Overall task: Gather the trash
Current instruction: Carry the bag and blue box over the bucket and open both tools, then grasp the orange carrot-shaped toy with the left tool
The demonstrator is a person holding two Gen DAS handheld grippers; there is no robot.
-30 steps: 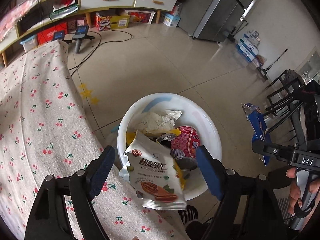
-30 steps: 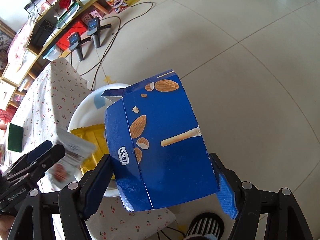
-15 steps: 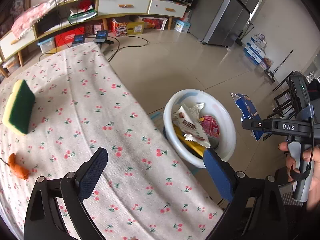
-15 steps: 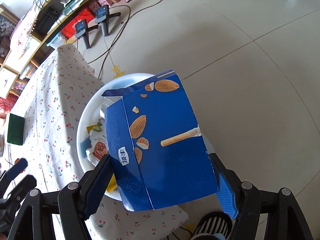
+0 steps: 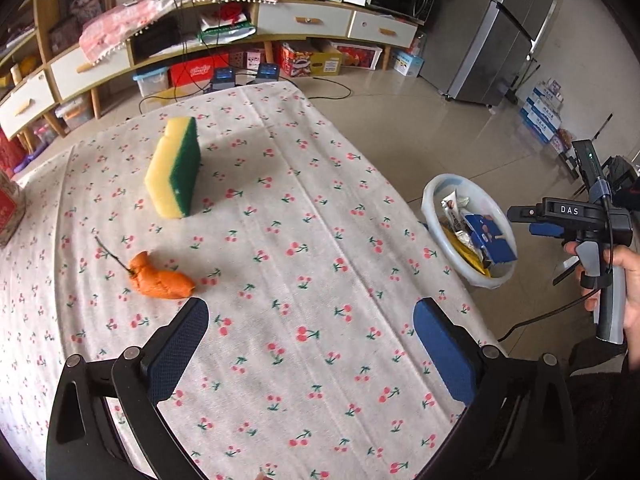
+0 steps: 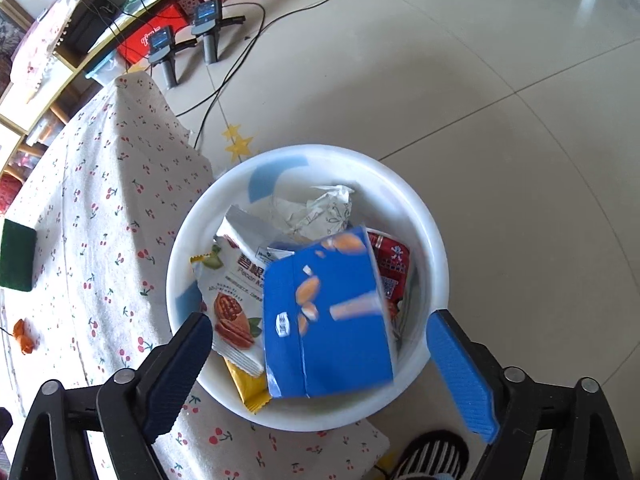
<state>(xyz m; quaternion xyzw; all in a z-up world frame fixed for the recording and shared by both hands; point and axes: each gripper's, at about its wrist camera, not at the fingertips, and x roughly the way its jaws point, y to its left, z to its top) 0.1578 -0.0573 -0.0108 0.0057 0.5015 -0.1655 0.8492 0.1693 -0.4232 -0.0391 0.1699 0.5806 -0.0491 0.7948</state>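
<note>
My left gripper (image 5: 310, 316) hovers over the cherry-print tablecloth (image 5: 320, 240), its jaws opening with nothing between them. Ahead of it lie an orange peel scrap (image 5: 160, 280) and an upright yellow-green sponge (image 5: 174, 168). My right gripper (image 6: 320, 322) points down over the white basin (image 6: 304, 156) on the floor beside the table. Its jaws are opening. The blue almond-stick box (image 6: 332, 320) is blurred below them, free of both pads, dropping onto the trash. A pecan bag (image 6: 236, 292), crumpled paper and a red wrapper lie in the basin.
A red box (image 5: 8, 212) stands at the table's left edge. Two spare grippers (image 6: 204, 28) and cables sit on the tiled floor beyond the basin. A striped slipper (image 6: 432, 456) is close to the basin. Shelving and a fridge (image 5: 492, 40) line the far wall.
The left gripper let the pecan bag fall into the basin and swung away over the table. The right gripper's jaws widened and the blue box left them, falling into the basin.
</note>
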